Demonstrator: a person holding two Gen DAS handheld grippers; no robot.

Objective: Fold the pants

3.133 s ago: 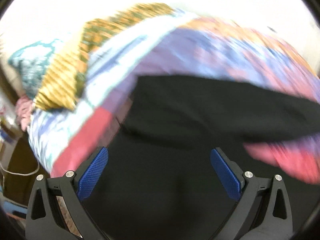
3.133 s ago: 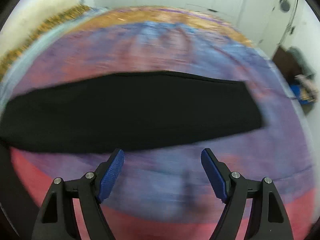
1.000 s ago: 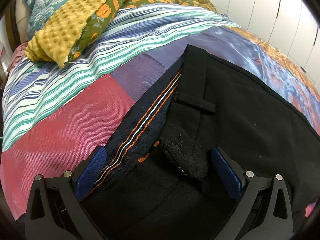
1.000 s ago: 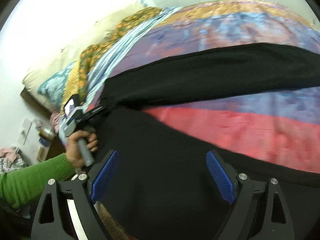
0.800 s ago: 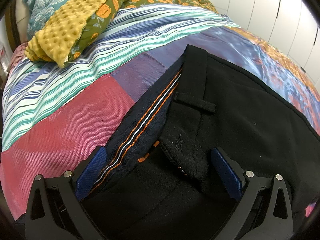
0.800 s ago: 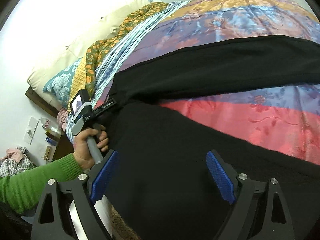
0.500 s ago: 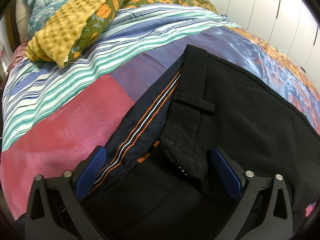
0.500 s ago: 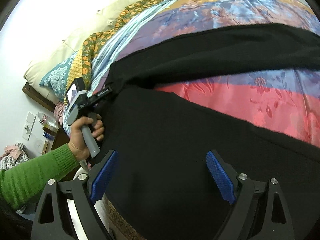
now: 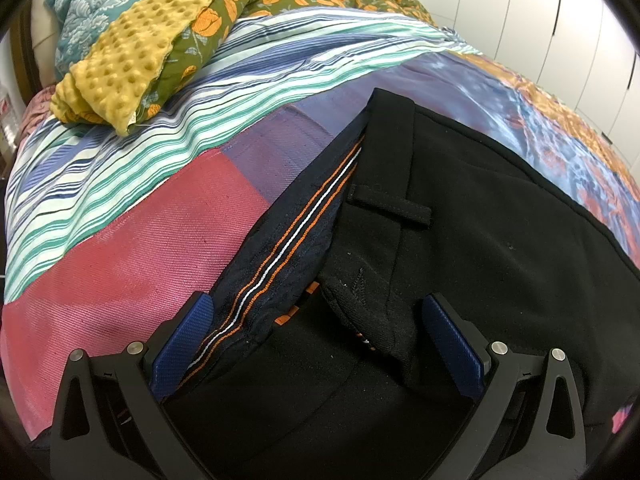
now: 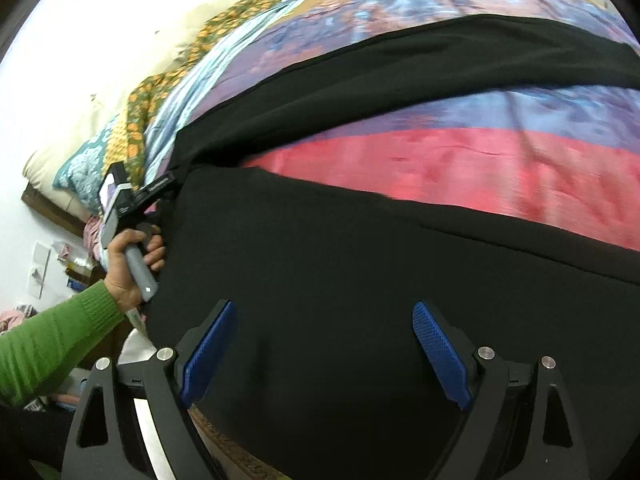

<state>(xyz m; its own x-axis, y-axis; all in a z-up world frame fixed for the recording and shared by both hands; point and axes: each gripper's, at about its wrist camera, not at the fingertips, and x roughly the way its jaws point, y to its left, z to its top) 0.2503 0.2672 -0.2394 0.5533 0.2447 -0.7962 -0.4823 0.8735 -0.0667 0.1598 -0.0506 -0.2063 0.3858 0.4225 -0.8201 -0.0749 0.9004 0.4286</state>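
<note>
Left wrist view: one pair of black pants (image 9: 460, 248) lies on the bed (image 9: 132, 264), which is covered by a patchwork spread of pink, purple and striped panels. The waistband is at the near end, folded open so its inner lining with orange and white stripes faces up, and one belt loop (image 9: 390, 209) shows across the outer cloth. From the waist the pants run away toward the upper right, their long axis slanting across the bed. The left gripper (image 9: 316, 344) hangs just over the waistband with its two blue pads spread wide; the open waistband sits between them, neither pad pressing on it. At the head of the bed lie one teal patterned pillow (image 9: 76, 20) and one bumpy yellow blanket (image 9: 124, 60) with an olive floral backing.

Right wrist view: the same pants (image 10: 360, 280) fill the lower half, and two legs can be counted, parted by a wedge of red and purple spread. Both legs run off to the right, the waist at the left. The right gripper (image 10: 320, 354) stands spread wide above the nearer leg, nothing pinched. At the left edge a hand (image 10: 132, 268) in a green sleeve (image 10: 48, 344) holds the other gripper's handle at the waist.
</note>
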